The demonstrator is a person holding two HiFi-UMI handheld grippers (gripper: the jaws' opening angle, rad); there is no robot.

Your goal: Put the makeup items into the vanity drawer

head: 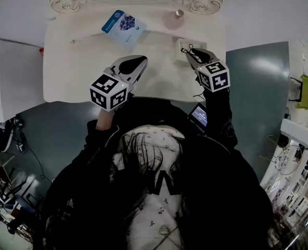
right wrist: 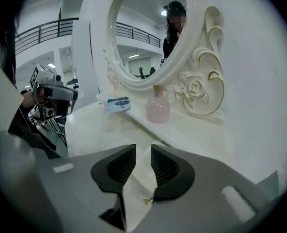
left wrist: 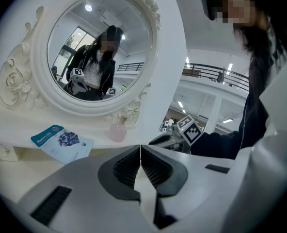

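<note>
- At 12 o'clock on the surface [head: 71, 72], a blue packet [head: 123, 24] and a pink bottle [head: 174, 20] lie near each other.
- Left gripper [head: 136, 62]: fingers pressed together, empty.
- Right gripper [head: 191, 51]: fingers slightly apart, holding nothing.

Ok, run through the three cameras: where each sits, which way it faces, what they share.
Head view: on the person's head, looking steeply down at the white vanity top; shows left gripper, right gripper, dark jacket.
Left gripper view: on the left gripper, along its shut jaws towards the round white-framed mirror; right gripper at right.
Right gripper view: on the right gripper, along parted jaws, mirror oblique; left gripper at left.
Shared by all: rounded pink bottle, blue-and-white sachet.
</note>
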